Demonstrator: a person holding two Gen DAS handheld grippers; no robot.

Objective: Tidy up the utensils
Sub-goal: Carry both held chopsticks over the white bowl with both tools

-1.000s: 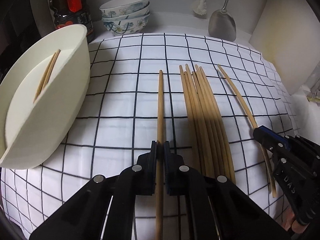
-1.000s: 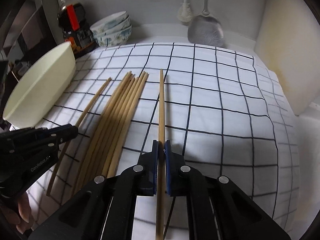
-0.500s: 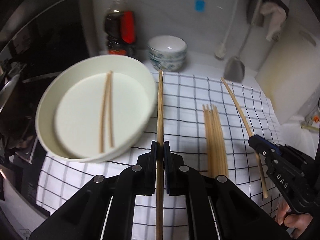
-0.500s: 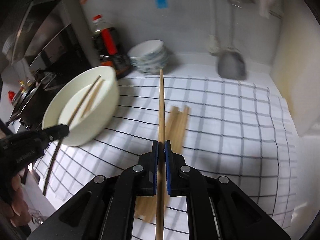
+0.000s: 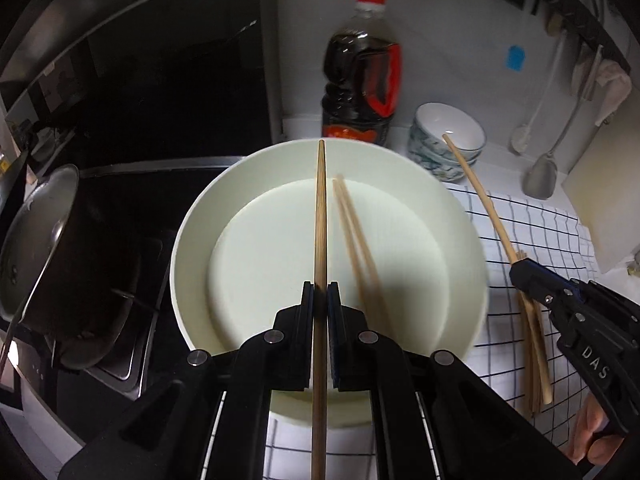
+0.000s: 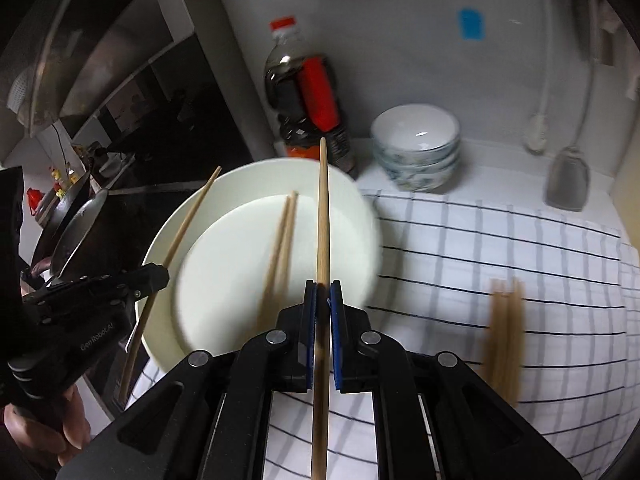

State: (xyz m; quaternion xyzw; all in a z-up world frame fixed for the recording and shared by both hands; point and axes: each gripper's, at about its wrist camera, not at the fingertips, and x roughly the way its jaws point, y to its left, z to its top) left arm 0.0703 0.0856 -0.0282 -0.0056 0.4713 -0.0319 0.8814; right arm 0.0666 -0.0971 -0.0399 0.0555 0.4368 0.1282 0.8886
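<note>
My left gripper is shut on a wooden chopstick and holds it over the white dish. Two chopsticks lie inside the dish. My right gripper is shut on another chopstick, its tip over the dish's right part. The right gripper also shows in the left wrist view, and the left gripper shows in the right wrist view. A bundle of several chopsticks lies on the checked cloth.
A dark sauce bottle and stacked patterned bowls stand behind the dish. A metal spatula hangs at the back wall. A pot sits on the stove at the left. A pale cutting board leans at the right.
Both grippers have lifted their chopsticks off the cloth and swung left, from beside the bundle to over the white dish. The dish now fills the middle of both views.
</note>
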